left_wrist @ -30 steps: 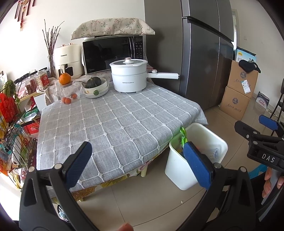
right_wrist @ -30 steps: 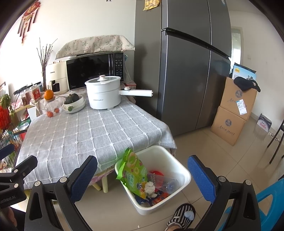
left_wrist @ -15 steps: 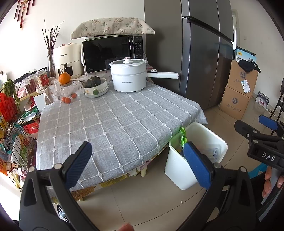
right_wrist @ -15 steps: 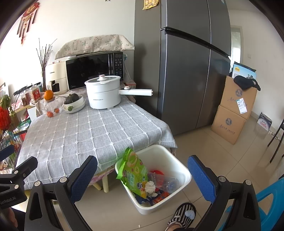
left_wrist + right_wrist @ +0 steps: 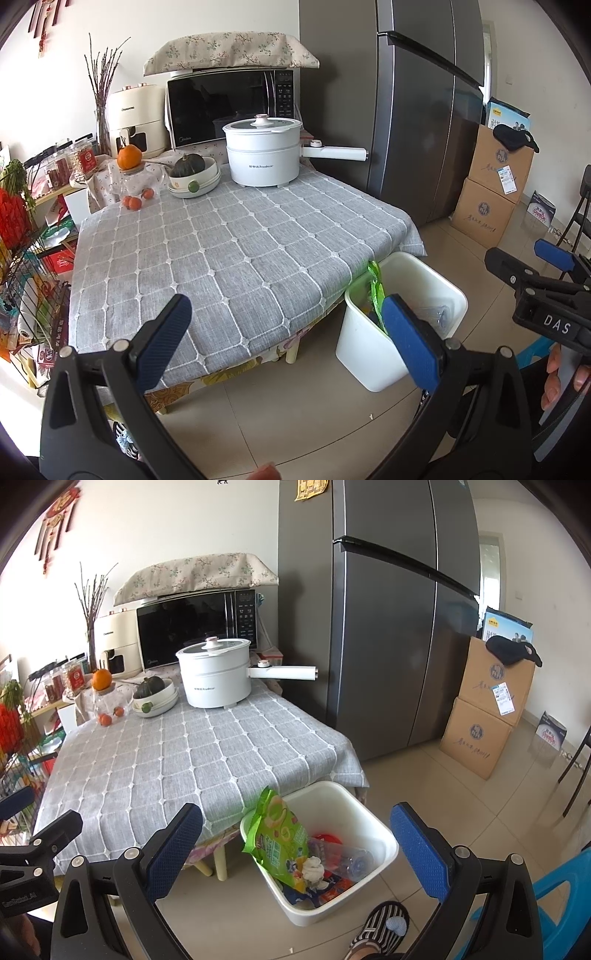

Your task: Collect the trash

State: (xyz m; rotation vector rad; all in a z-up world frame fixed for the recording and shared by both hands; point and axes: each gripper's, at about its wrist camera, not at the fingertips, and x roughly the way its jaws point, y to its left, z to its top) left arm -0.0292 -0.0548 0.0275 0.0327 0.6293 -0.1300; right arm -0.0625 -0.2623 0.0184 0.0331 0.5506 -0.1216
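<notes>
A white trash bin (image 5: 373, 834) stands on the floor beside the table's near right corner. It holds a green snack bag (image 5: 280, 838), a crumpled tissue (image 5: 313, 867), a clear plastic bottle (image 5: 351, 860) and red wrappers. The bin also shows in the left wrist view (image 5: 439, 291). My right gripper (image 5: 306, 849) is open and empty, held above and in front of the bin. My left gripper (image 5: 291, 339) is open and empty, held over the table's front edge to the left of the bin. The right gripper also shows in the left wrist view (image 5: 546, 273).
The table with a grey checked cloth (image 5: 229, 251) carries a white electric pot (image 5: 262, 155), a bowl with a squash (image 5: 194, 171), oranges (image 5: 129, 157) and a microwave (image 5: 229, 103). A tall grey fridge (image 5: 388, 627) and cardboard boxes (image 5: 487, 716) stand to the right. My striped slipper (image 5: 380, 930) is by the bin.
</notes>
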